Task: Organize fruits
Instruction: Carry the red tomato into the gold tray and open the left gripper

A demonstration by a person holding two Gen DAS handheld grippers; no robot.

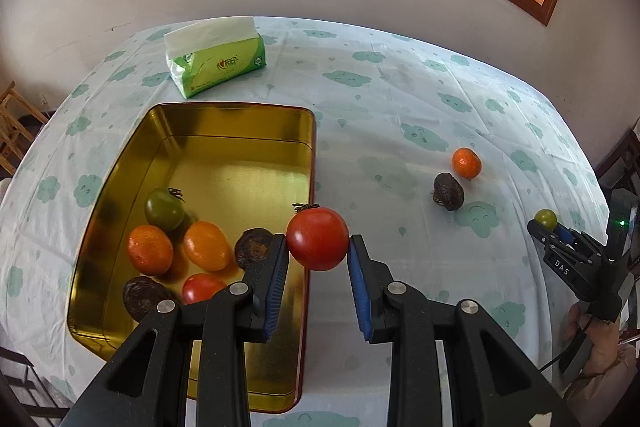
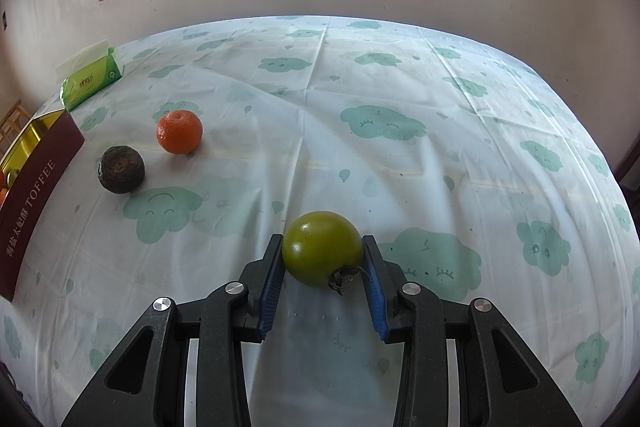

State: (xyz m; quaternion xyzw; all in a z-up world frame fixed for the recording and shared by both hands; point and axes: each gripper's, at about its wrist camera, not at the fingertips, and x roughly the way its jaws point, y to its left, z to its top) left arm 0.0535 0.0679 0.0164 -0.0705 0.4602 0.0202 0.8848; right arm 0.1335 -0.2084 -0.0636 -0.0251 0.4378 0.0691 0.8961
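Observation:
My left gripper (image 1: 318,241) is shut on a red tomato (image 1: 318,239), held above the right rim of the gold tin tray (image 1: 240,131). Inside the tray lie a green tomato (image 1: 164,209), two orange fruits (image 1: 149,249), a small red tomato (image 1: 202,286) and two dark wrinkled fruits (image 1: 253,247). My right gripper (image 2: 323,251) is shut on a green tomato (image 2: 322,247) just over the tablecloth; in the left wrist view it shows at the far right (image 1: 546,223). On the cloth rest an orange mandarin (image 2: 179,131) and a dark wrinkled fruit (image 2: 121,169).
A green tissue pack (image 1: 218,61) sits beyond the tray near the wall. The tray's maroon side (image 2: 36,195) reads TOFFEE. The table (image 2: 400,75) wears a cloud-print cloth. A hand (image 1: 596,343) grips the right tool. Wooden chairs (image 1: 12,123) stand at the left.

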